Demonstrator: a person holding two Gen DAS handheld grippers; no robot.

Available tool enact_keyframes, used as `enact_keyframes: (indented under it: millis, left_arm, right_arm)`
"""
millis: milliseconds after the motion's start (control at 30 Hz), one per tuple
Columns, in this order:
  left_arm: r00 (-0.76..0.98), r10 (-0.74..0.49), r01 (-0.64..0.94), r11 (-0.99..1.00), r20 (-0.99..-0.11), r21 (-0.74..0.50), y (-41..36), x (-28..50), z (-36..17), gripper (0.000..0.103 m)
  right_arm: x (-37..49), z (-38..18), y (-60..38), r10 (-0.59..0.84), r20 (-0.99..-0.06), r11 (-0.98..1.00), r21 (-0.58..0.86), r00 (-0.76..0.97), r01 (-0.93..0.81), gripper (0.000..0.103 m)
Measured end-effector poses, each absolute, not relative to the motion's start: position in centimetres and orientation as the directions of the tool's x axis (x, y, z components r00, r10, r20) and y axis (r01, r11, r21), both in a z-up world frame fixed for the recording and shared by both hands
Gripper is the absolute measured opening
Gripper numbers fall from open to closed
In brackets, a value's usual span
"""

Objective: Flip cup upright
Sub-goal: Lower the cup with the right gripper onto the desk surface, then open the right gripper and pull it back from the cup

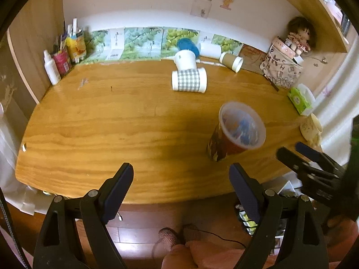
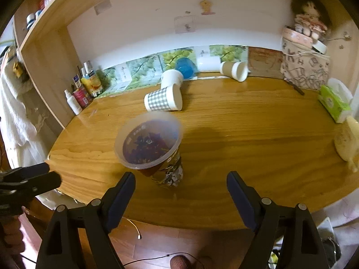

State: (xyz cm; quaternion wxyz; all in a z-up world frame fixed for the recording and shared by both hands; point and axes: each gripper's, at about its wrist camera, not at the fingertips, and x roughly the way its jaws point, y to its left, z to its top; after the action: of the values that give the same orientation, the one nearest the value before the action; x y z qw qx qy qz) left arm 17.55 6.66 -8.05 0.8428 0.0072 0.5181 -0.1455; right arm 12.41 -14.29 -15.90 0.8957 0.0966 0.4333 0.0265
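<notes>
Red patterned cup (image 2: 157,154) stands upright, translucent rim up; both tongs (image 1: 180,188) (image 2: 180,192) gape wide.

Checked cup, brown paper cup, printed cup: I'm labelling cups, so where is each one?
checked cup (image 1: 187,81): left wrist view, on its checked side wall.
brown paper cup (image 1: 227,59): left wrist view, on its brown side.
printed cup (image 2: 171,174): right wrist view, on its printed outer wall.

Warm, yellowish indoor light, fairly dim. Heavy fisheye bend: desk (image 1: 112,123) edges and shelf sides curve, corners black-vignetted. Soft glare along the desk's far edge in both views. Broad dark shadow on the wood beside the patterned cup (image 2: 154,150). Cup rim motion-blurred in both views; doll (image 2: 310,15) smeared. Floor patch below shows pale glare.
</notes>
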Motion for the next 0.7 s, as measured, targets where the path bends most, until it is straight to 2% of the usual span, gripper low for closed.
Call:
enact_keyframes:
  millis: [367, 467, 600, 633, 667, 700]
  left_arm:
    - [0.552, -0.204, 0.282, 0.958, -0.809, -0.049, 2.7, 17.8, -2.7, 0.09]
    - [0.582, -0.183, 0.265, 0.964, -0.792, -0.027, 2.1, 17.1, -1.2, 0.1]
    - [0.644, -0.151, 0.195, 0.98, -0.75, -0.03, 2.1, 15.6, 0.9, 0.102]
    - [0.649, -0.154, 0.177, 0.983, -0.745, -0.049, 2.3, 15.4, 1.1, 0.102]
    - [0.654, -0.156, 0.163, 0.985, -0.74, -0.064, 2.5, 15.1, 1.4, 0.102]
    - [0.663, -0.151, 0.146, 0.987, -0.733, -0.071, 2.6, 14.8, 1.5, 0.102]
  right_arm:
    - [11.8, -9.0, -16.3, 0.166, -0.797, 0.956, 0.275, 0.581, 0.104, 0.091]
    - [11.2, -7.6, -16.4, 0.173, -0.782, 0.954, 0.284, 0.599, 0.094, 0.091]
    - [9.9, -6.3, -16.4, 0.1, -0.767, 0.962, 0.238, 0.634, 0.136, 0.091]
    - [9.5, -6.1, -16.4, 0.088, -0.766, 0.963, 0.23, 0.636, 0.144, 0.094]
    - [9.1, -5.9, -16.6, 0.076, -0.77, 0.962, 0.224, 0.633, 0.156, 0.102]
    - [8.9, -5.8, -16.8, 0.072, -0.772, 0.961, 0.222, 0.632, 0.163, 0.103]
